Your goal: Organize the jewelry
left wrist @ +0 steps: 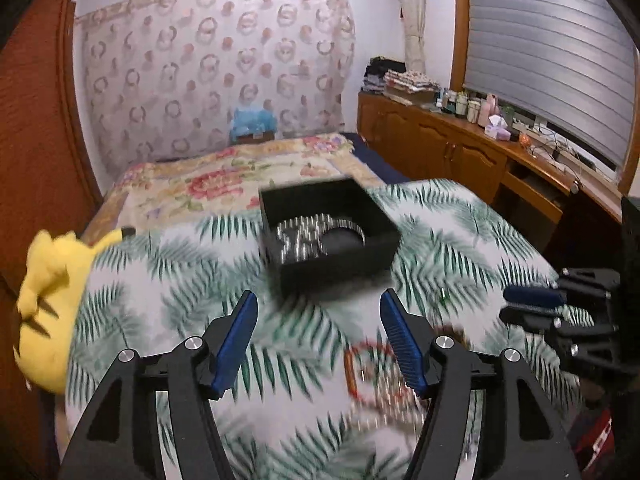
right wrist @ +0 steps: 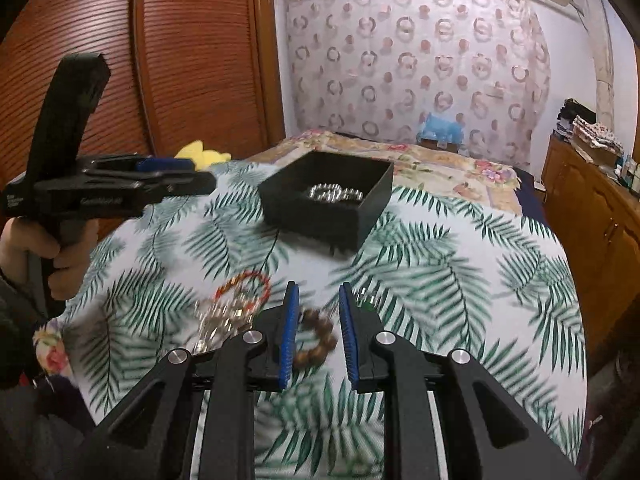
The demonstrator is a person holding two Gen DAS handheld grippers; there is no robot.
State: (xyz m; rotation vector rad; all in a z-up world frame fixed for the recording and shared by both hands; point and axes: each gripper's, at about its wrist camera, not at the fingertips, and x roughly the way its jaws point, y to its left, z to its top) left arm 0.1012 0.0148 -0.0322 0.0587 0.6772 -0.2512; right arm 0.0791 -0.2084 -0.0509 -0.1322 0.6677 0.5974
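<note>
A black open box (left wrist: 328, 236) holding silver bead jewelry (left wrist: 304, 236) sits on the palm-leaf cloth; it also shows in the right wrist view (right wrist: 326, 200). A red bead bracelet (left wrist: 370, 372) lies with a pale chain pile just inside my left gripper's right finger. My left gripper (left wrist: 318, 308) is open and empty above the cloth. In the right wrist view the red bracelet (right wrist: 244, 286) and chain pile (right wrist: 222, 320) lie left of my right gripper (right wrist: 318, 300). A brown bead bracelet (right wrist: 318, 338) lies between its open fingers, and a small green item (right wrist: 366, 302) lies by the right finger.
A yellow plush toy (left wrist: 52, 292) lies at the cloth's left edge. A floral bedspread (left wrist: 224, 184) stretches behind the box. A wooden sideboard (left wrist: 472, 152) with bottles runs along the right wall. My right gripper shows at the left view's right edge (left wrist: 532, 304).
</note>
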